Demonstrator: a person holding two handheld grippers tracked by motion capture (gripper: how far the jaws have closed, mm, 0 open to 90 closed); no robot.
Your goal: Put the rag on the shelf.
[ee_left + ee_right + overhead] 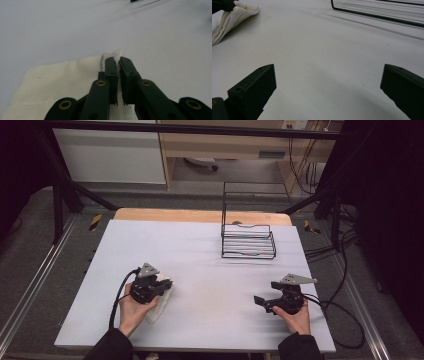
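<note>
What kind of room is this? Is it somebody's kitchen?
Probably not a kitchen: it looks like a lab or workshop. A plain white table stands inside a black metal frame, cables trail across the floor, and a person's hands hold black grippers.

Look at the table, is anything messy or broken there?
Nothing looks broken or spilled. The cream cloth lies rumpled rather than flat because the left gripper has its jaws pinched on one edge. The wire rack stands upright at the far side of the table.
</note>
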